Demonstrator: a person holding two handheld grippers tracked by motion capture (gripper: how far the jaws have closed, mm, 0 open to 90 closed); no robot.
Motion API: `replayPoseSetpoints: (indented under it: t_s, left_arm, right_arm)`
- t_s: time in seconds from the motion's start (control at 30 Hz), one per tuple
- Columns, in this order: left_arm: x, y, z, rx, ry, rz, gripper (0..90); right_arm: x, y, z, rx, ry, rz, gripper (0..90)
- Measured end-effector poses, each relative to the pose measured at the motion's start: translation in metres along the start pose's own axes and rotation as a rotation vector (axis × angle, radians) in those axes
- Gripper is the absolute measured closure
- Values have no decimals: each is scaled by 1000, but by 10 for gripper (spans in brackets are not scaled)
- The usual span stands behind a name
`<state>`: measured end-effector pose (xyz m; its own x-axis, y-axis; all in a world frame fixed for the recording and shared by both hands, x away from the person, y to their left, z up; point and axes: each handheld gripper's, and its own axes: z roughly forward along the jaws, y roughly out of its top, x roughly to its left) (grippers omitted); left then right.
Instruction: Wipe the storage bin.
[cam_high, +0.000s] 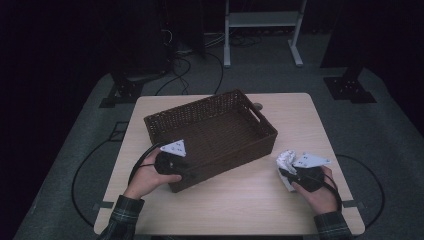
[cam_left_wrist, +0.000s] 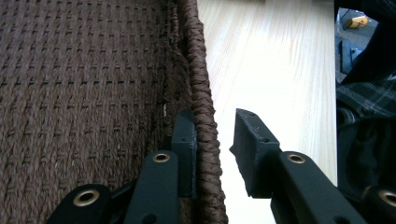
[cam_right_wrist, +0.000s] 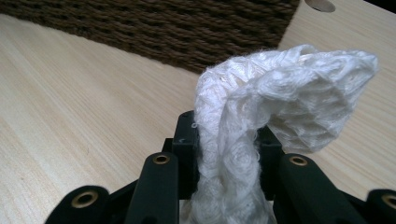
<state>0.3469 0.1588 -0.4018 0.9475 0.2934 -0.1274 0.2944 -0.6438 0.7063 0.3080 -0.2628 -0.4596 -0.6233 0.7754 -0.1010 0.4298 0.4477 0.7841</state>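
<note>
Your right gripper (cam_right_wrist: 224, 140) clenched on white cloth (cam_right_wrist: 280, 93); left gripper (cam_left_wrist: 212, 140) astride basket (cam_high: 210, 135) rim at 7 o'clock, unclamped. Risk: basket skids once cloth drops.

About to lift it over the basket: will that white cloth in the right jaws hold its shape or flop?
The white cloth will probably flop: its free end already curls over above the right gripper. It looks thin and light, and bunched between the jaws it seems unlikely to slip.
</note>
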Motion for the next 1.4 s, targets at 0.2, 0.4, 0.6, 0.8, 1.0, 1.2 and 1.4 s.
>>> replayPoseSetpoints:
  t_s: [0.2,0.4,0.6,0.8,1.0,1.2,1.4]
  left_arm:
    - [-7,6,8,-13,30,-17,710]
    - [-6,-1,2,-48,35,-51,732]
    - [-10,-5,-4,-95,57,-60,683]
    - [-12,-8,-13,-137,91,-57,768]
    - [-11,-11,-17,-140,74,-28,765]
    - [-5,-24,-21,-150,11,-9,728]
    - [-5,-29,-20,-144,-9,2,756]
  right_arm:
    - [0,0,-1,-6,-3,3,688]
    - [-1,-1,-2,-10,-2,3,688]
    - [0,0,-2,-7,-2,1,688]
    - [0,0,-2,-8,-2,2,687]
    - [1,0,-2,-8,-2,0,688]
    - [2,0,-1,-10,1,-1,687]
    - [6,2,0,-8,9,-7,687]
